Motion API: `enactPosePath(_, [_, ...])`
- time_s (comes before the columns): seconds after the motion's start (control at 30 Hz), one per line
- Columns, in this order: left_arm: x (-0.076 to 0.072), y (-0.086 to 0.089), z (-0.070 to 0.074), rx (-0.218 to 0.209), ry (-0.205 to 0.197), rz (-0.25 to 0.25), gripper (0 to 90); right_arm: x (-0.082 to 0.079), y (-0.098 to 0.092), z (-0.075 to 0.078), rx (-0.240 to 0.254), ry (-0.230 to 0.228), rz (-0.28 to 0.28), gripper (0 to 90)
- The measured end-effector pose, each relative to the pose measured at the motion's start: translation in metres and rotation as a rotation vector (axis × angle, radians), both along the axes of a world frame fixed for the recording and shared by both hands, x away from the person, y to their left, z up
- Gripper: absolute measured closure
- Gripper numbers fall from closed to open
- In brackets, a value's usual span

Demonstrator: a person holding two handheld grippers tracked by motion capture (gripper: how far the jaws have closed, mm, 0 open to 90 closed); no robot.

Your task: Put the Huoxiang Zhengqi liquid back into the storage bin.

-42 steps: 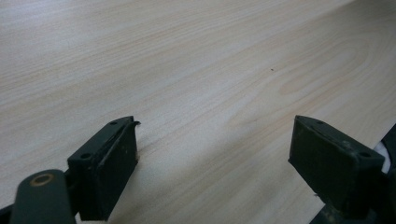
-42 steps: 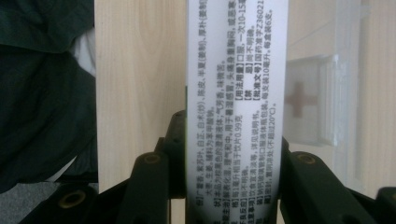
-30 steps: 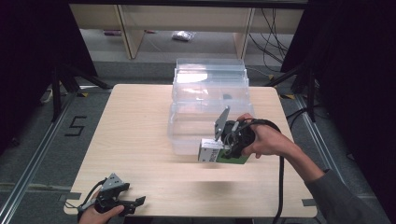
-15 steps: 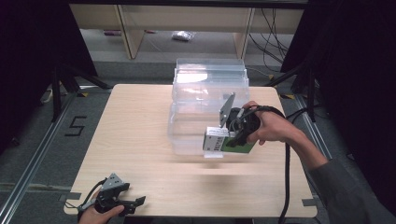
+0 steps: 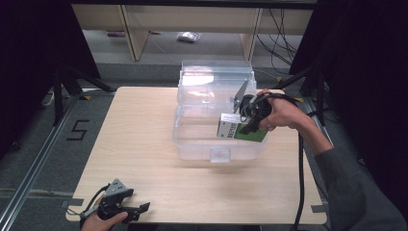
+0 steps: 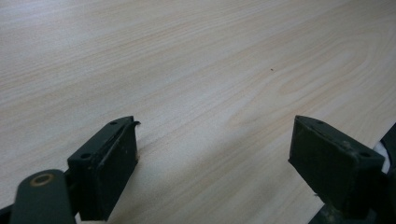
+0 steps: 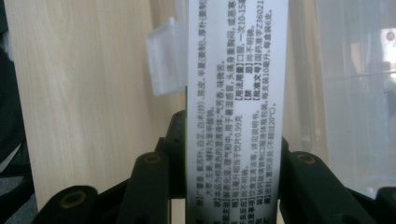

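Pale wood-grain table (image 5: 144, 144), dark floor and shelving behind. High view: clear plastic bin (image 5: 216, 115) with open lid at table centre; right gripper (image 5: 240, 126) holds a green-and-white carton (image 5: 239, 131) above the bin's right part; left gripper (image 5: 137, 209) rests at the near left table edge, well apart from the bin. Left gripper view: black jaws spread wide over bare table (image 6: 210, 70), nothing between them. Right gripper view: jaws clamped on the carton (image 7: 236, 93), its white printed side facing the camera; bin latch (image 7: 166, 58) just beside it, bin wall (image 7: 355, 93) to the other side.
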State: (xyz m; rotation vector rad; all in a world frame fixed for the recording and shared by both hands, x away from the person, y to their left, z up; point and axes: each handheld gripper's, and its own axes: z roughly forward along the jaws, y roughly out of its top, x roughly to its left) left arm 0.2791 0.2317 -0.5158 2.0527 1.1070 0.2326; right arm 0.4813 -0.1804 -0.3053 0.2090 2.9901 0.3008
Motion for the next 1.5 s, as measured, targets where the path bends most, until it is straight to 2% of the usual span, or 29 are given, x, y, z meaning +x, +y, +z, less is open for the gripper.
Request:
enactPosePath(0.07, [0.0, -0.001, 0.0, -0.011, -0.002, 0.004, 14.8, 0.005, -0.001, -0.002, 0.001, 0.002, -0.01, 65.2])
enactPosePath(0.13, [0.0, -0.001, -0.001, -0.002, -0.004, 0.005, 14.8, 0.011, -0.002, -0.007, -0.004, 0.008, -0.02, 65.2])
enactPosePath(0.17, [0.0, -0.001, -0.001, -0.009, -0.005, 0.017, 14.8, 0.011, -0.002, -0.007, -0.004, 0.008, -0.02, 65.2])
enactPosePath(0.2, [0.0, -0.001, -0.001, -0.008, -0.006, 0.015, 14.8, 0.018, -0.001, -0.012, 0.003, 0.005, 0.005, 65.2])
enactPosePath(0.27, [0.0, 0.0, 0.0, -0.005, -0.001, 0.003, 14.8, 0.019, -0.001, -0.014, 0.003, 0.011, -0.005, 65.2])
enactPosePath(0.33, [0.0, 0.0, 0.0, -0.004, 0.0, 0.0, 14.8, 0.026, -0.003, -0.02, -0.002, 0.021, -0.022, 65.1])
enactPosePath(0.4, [0.0, 0.0, 0.0, -0.005, -0.006, -0.001, 14.8, 0.032, -0.004, -0.03, -0.003, 0.028, -0.015, 65.1])
enactPosePath(0.5, [0.0, 0.0, 0.0, -0.005, -0.001, 0.002, 14.8, 0.035, -0.005, -0.036, -0.014, 0.031, -0.007, 65.1])
enactPosePath(0.53, [0.0, 0.0, 0.0, -0.004, -0.001, 0.002, 14.8, 0.038, -0.007, -0.041, -0.02, 0.031, -0.025, 65.1])
enactPosePath(0.7, [0.0, -0.001, 0.0, -0.005, -0.001, 0.003, 14.8, 0.042, -0.008, -0.051, -0.029, 0.052, -0.031, 65.1])
enactPosePath(0.73, [0.0, -0.001, 0.0, -0.005, -0.002, 0.003, 14.8, 0.044, -0.008, -0.054, -0.03, 0.048, -0.014, 65.0])
enactPosePath(0.8, [0.0, 0.0, 0.0, -0.007, -0.002, 0.002, 14.8, 0.045, -0.008, -0.062, -0.047, 0.068, -0.019, 65.0])
enactPosePath(0.83, [0.0, 0.0, 0.0, -0.007, -0.001, 0.002, 14.8, 0.046, -0.008, -0.063, -0.052, 0.06, -0.004, 65.0])
enactPosePath(0.9, [0.0, 0.0, 0.0, -0.006, -0.001, -0.001, 14.8, 0.045, -0.007, -0.066, -0.042, 0.078, -0.025, 65.0])
enactPosePath(1.0, [0.0, 0.0, 0.0, -0.005, -0.001, -0.001, 14.8, 0.046, -0.008, -0.071, -0.026, 0.097, -0.002, 65.0])
enactPosePath(1.1, [-0.001, -0.001, 0.0, -0.01, -0.006, 0.005, 14.8, 0.048, -0.011, -0.077, -0.029, 0.087, -0.009, 64.9])
enactPosePath(1.17, [-0.001, -0.001, 0.0, -0.006, -0.015, 0.005, 14.8, 0.048, -0.013, -0.084, -0.032, 0.099, -0.017, 65.0])
enactPosePath(1.2, [0.0, 0.0, 0.001, 0.001, 0.0, -0.004, 14.8, 0.048, -0.013, -0.086, -0.031, 0.104, -0.023, 65.0])
enactPosePath(1.27, [0.0, -0.001, 0.0, -0.002, -0.003, -0.002, 14.8, 0.049, -0.014, -0.088, -0.023, 0.101, -0.015, 64.9])
enactPosePath(1.37, [0.0, 0.0, 0.0, 0.004, -0.004, 0.004, 14.8, 0.051, -0.015, -0.094, -0.036, 0.097, 0.011, 64.9])
enactPosePath(1.4, [0.0, -0.001, -0.001, -0.01, -0.005, 0.014, 14.8, 0.051, -0.015, -0.096, -0.033, 0.102, 0.014, 64.9])
enactPosePath(1.43, [0.0, 0.0, 0.0, -0.001, -0.001, -0.002, 14.8, 0.049, -0.014, -0.099, -0.029, 0.124, -0.009, 64.8])
enactPosePath(1.47, [-0.001, -0.001, 0.0, -0.007, -0.016, 0.003, 14.8, 0.05, -0.015, -0.1, -0.045, 0.106, -0.007, 64.8])
enactPosePath(1.5, [-0.001, -0.001, 0.0, -0.007, -0.016, 0.003, 14.8, 0.05, -0.015, -0.1, -0.045, 0.106, -0.007, 64.8])
